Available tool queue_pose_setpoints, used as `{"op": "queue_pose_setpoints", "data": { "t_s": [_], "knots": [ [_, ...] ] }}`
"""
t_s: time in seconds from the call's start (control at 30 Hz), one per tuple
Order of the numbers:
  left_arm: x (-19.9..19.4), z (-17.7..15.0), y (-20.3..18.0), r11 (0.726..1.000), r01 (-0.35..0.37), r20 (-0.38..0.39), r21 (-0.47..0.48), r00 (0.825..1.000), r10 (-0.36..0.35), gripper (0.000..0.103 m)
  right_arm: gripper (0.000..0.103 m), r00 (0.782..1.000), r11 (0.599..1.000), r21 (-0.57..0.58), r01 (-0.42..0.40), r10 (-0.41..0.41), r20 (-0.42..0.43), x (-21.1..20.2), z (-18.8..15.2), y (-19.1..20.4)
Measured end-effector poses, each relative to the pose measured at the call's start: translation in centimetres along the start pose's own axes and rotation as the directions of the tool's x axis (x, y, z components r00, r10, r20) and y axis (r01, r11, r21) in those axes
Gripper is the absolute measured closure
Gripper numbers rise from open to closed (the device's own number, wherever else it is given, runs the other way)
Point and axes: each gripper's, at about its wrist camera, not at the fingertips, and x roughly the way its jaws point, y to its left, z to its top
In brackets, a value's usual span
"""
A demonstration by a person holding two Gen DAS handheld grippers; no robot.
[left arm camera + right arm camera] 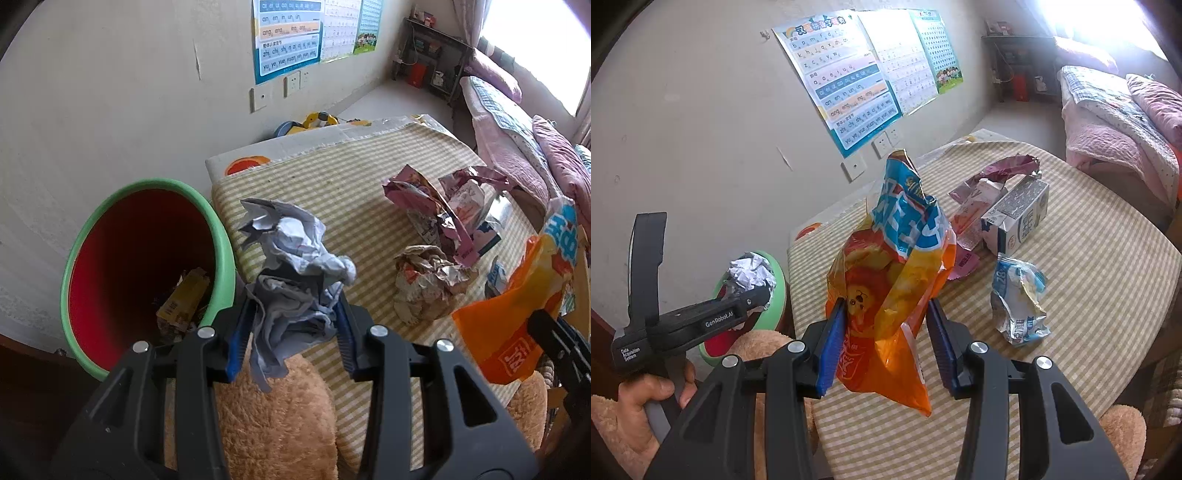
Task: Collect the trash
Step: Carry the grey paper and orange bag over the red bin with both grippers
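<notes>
Trash is what both grippers carry: the left gripper is clenched on a crumpled wad of grey-white paper, and the right gripper is clenched on an orange and blue crinkly plastic snack bag. In the left wrist view the wad hangs at the table's near edge, with the red plastic bin with a green rim just beside it at nine o'clock; some yellow packaging already lies in the bottom.

The paper wad looks very light and soft, and it crushes rather than resists, so a pinch across its dense lower bulk, as now, should keep it (loose corners at the top would tear or slip out). The snack bag seems light too, but its film is slick and springy; the pads bite its lower half where the folds gather, which I judge safer than the flaring top.

On the yellow-and-white striped tablecloth, in the right wrist view, more waits: a white and grey milk carton at one o'clock, stiff enough to take across its flat sides; a crushed white and blue wrapper at three o'clock; and a torn pink foil wrapper behind the carton. A crumpled brownish wrapper shows in the left view.
</notes>
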Motion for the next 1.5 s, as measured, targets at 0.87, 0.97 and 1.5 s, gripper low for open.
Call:
{"op": "queue_pose_setpoints", "data": {
  "t_s": [0.87, 0.97, 1.5],
  "knots": [
    [-2.3, 0.0, 5.6, 1.000, -0.006, 0.096, -0.016, 0.995, 0.008, 0.064, 0.060, 0.994, 0.965, -0.241, 0.104, -0.108, -0.006, -0.2, 1.4, 8.6],
    [-2.5, -0.2, 7.2, 0.999, -0.013, 0.112, -0.042, 0.994, 0.018, 0.064, 0.060, 0.993, 0.953, -0.281, 0.113, -0.121, -0.011, 0.1, 1.5, 9.9],
    [-1.8, -1.5, 15.2, 0.985, -0.065, 0.098, -0.158, 0.992, 0.082, 0.064, 0.060, 0.995, 0.911, -0.410, 0.045, -0.079, -0.067, 3.4, 1.7, 16.1]
  ]
}}
